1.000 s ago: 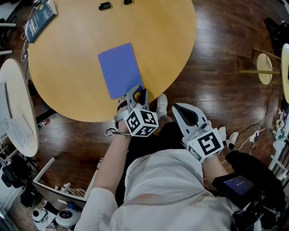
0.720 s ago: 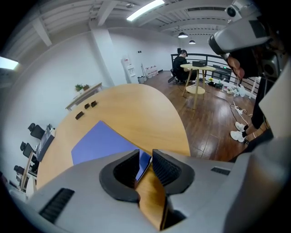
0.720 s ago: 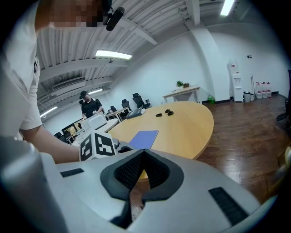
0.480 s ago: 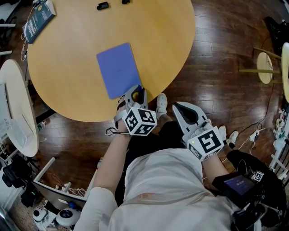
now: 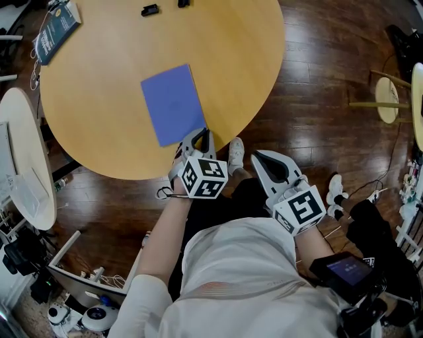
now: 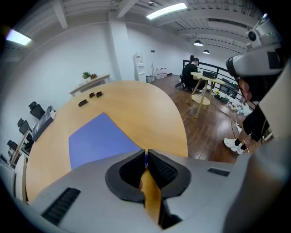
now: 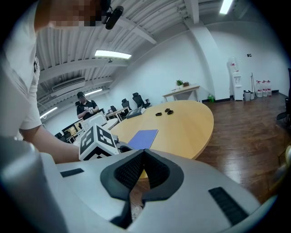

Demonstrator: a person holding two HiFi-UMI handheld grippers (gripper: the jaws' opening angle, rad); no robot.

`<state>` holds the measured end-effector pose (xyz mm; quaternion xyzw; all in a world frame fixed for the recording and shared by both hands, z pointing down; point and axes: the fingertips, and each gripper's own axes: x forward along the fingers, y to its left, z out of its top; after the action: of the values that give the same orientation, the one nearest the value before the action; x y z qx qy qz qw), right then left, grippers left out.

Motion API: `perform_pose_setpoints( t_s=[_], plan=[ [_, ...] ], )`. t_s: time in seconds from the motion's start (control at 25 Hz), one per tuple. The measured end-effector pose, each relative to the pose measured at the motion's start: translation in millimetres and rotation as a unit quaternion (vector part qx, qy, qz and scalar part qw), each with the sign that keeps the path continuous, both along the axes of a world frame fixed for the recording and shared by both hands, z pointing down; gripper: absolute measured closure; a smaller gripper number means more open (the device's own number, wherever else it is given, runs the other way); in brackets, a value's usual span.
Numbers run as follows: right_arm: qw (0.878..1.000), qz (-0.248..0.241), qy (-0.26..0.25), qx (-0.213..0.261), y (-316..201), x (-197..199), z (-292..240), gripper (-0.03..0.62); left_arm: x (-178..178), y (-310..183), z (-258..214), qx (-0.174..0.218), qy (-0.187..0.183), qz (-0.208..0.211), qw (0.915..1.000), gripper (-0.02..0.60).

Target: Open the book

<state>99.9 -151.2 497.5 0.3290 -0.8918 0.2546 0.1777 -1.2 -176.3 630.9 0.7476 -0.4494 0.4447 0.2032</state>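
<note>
A closed blue book [image 5: 173, 104] lies flat on the round wooden table [image 5: 244, 59], its near right corner by the table's front edge. My left gripper [image 5: 201, 136] is shut, its tips right at that corner with nothing clearly held. In the left gripper view the book [image 6: 97, 139] runs under the closed jaws of the left gripper [image 6: 145, 153]. My right gripper [image 5: 262, 158] hangs off the table over the floor, beside my legs, and it is shut and empty. The right gripper view looks past the right gripper [image 7: 142, 154] to the book [image 7: 143, 138] and the left gripper's marker cube [image 7: 99, 141].
A teal book [image 5: 58, 28] and two small black objects [image 5: 153, 8] lie at the table's far side. A white round table [image 5: 23, 158] stands at left and a stool [image 5: 386, 99] at right. A bystander's shoes [image 5: 334, 191] and a cable are on the wooden floor.
My left gripper has drawn back slightly toward the table edge, its tips staying at the book's corner. A bystander's feet have shifted at the right. The right gripper has hardly moved.
</note>
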Motion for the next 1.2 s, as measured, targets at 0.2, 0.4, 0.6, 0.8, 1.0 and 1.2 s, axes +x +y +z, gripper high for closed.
perform_pose_setpoints(
  t_s=[0.2,0.4,0.6,0.8,1.0,1.2],
  plan=[
    [1.0,-0.002,-0.001,0.002,-1,1,0,0.591,2,-3,-11,0.011,0.017,-0.02,0.9996,0.561],
    [1.0,-0.012,-0.005,0.011,-9,-1,-3,0.591,2,-11,-44,0.038,0.082,-0.066,0.9937,0.563],
    [0.999,-0.03,-0.016,0.015,-13,-25,-13,0.591,-27,-12,-98,0.07,0.181,-0.151,0.9694,0.566],
    [0.997,-0.064,-0.024,0.02,-7,-55,-19,0.591,-73,2,-133,0.092,0.251,-0.244,0.932,0.566],
    [0.995,-0.09,-0.027,0.019,-11,-78,-25,0.591,-119,16,-151,0.107,0.282,-0.328,0.8951,0.566],
    [0.994,-0.108,-0.016,0.025,-1,-112,-30,0.591,-173,49,-139,0.107,0.272,-0.373,0.8806,0.566]
  ],
)
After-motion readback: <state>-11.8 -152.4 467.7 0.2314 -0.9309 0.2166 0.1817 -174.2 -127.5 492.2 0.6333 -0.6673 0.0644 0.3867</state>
